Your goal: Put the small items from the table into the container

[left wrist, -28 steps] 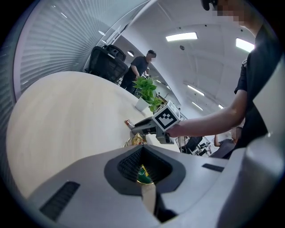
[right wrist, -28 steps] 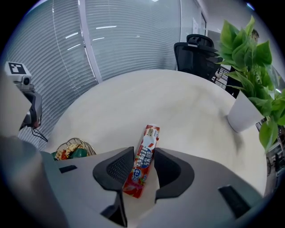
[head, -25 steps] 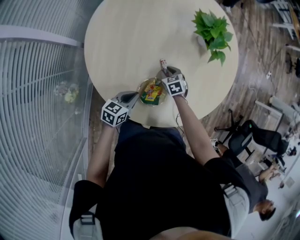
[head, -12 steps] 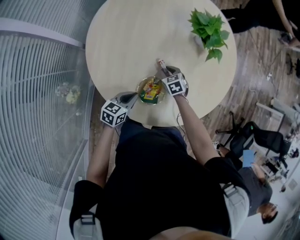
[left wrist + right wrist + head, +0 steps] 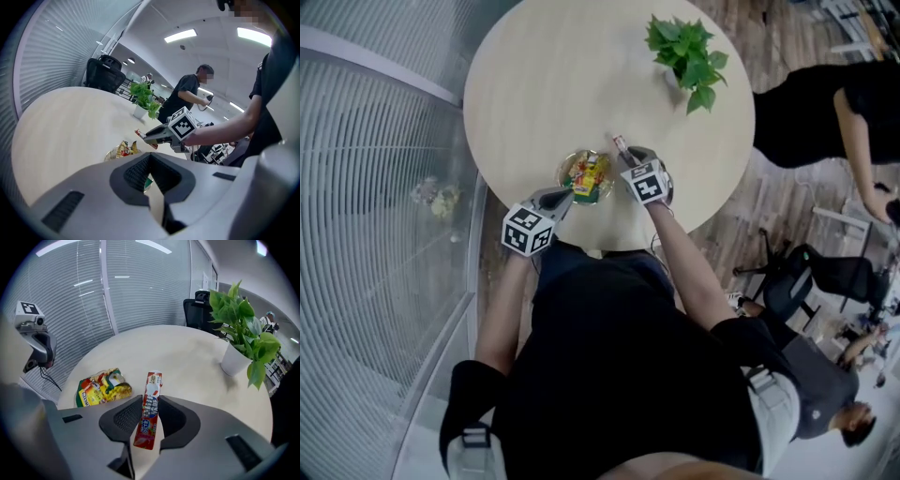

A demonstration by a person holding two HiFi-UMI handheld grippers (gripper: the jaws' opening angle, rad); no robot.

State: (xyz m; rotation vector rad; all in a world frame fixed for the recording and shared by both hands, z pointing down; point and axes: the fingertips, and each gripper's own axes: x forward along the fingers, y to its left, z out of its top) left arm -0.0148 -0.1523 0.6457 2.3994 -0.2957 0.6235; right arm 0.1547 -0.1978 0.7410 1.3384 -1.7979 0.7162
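Observation:
A clear glass bowl [image 5: 564,167] holding snack packets [image 5: 586,176] stands near the round table's front edge. My right gripper [image 5: 625,155] hovers just right of the bowl, shut on a red candy stick [image 5: 150,408] that pokes out past its jaws above the tabletop. In the right gripper view [image 5: 149,420] the yellow and green packets [image 5: 101,387] lie to the left of the stick. My left gripper [image 5: 565,195] is at the bowl's near left side. Its fingertips meet in the left gripper view [image 5: 149,161], with nothing seen gripped. The bowl [image 5: 112,153] shows just beyond them.
A potted green plant [image 5: 682,52] stands at the table's far right. White slatted blinds [image 5: 366,187] run along the left. A person in black [image 5: 825,112] stands right of the table, with office chairs [image 5: 797,272] on the wooden floor.
Both grippers have risen slightly, the right one with the candy stick in it. The left gripper has edged closer to the bowl. A person has come into view at the right.

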